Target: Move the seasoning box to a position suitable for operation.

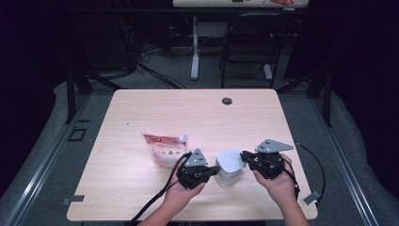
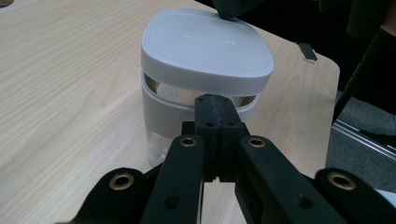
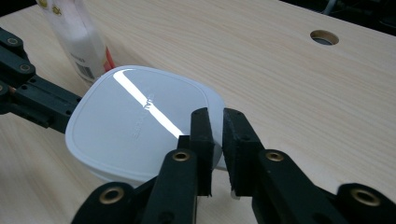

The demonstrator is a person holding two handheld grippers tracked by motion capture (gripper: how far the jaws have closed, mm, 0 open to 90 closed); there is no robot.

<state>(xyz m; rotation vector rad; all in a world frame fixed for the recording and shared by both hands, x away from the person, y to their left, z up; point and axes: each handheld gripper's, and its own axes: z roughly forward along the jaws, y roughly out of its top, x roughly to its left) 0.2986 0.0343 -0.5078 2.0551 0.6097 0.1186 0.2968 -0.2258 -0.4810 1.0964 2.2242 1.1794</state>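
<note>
Spreading across most of the high view, the pale wooden table carries everything, with a round cable hole near its far edge. Beyond the table stand a dark chair and the white leg of another desk.

Next in size is the red-and-white pouch, lying flat left of centre with its spout toward the far right. Just right of it, near the front edge, stands the white container, a squat tub with a clear lower part. Its rounded square lid sits tilted, lifted on one side so that a gap shows between lid and tub in the left gripper view.

The left gripper comes in from the container's left, held in the person's left hand. Its jaws are clenched together with nothing between them, their tips right at the tub's upper band, just below the raised lid; whether they touch it I cannot tell.

The right gripper reaches in from the right, held in the right hand. Its jaws stand slightly parted at the lid's edge, and the rim appears to sit in the narrow gap between them. Whether the pads press on it I cannot tell.
</note>
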